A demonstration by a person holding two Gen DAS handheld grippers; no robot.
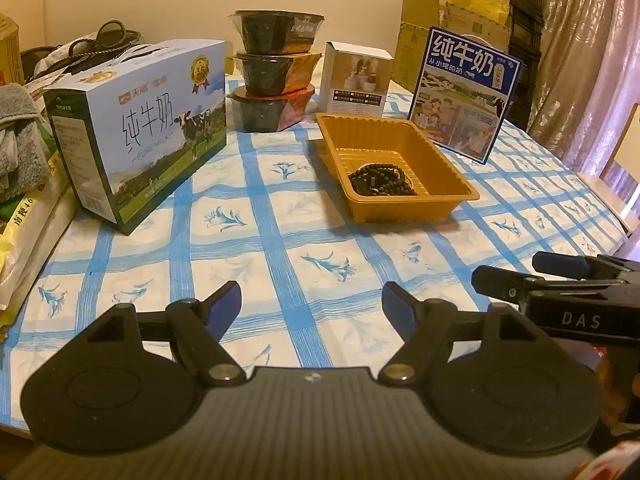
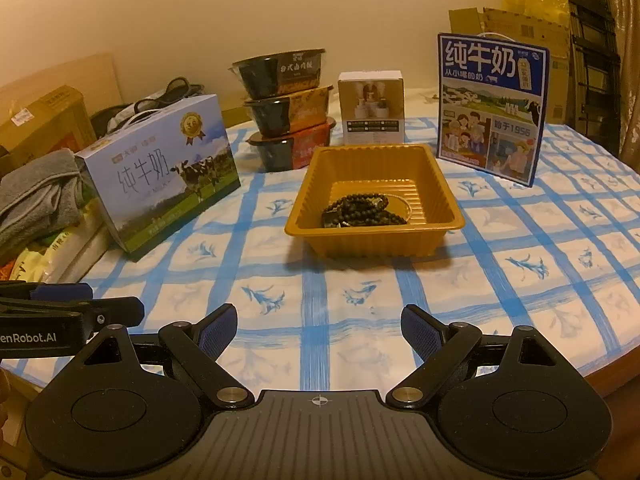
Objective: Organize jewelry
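An orange plastic tray [image 1: 416, 208] stands on the blue-checked tablecloth and holds a pile of dark bead strings [image 1: 382, 181]. The same tray [image 2: 374, 240] and beads [image 2: 362, 212] show in the right wrist view. My left gripper [image 1: 311, 300] is open and empty, low over the cloth, well in front of the tray. My right gripper [image 2: 319, 326] is open and empty, also in front of the tray. Each gripper appears at the edge of the other's view: the right one [image 1: 516, 276] and the left one [image 2: 100, 304].
A pale milk carton box [image 1: 140, 128] stands at the left, three stacked black food bowls [image 1: 276, 72] and a small white box [image 1: 356, 76] behind the tray, a blue milk box [image 1: 464, 92] at the right. Towels and bags lie at the far left.
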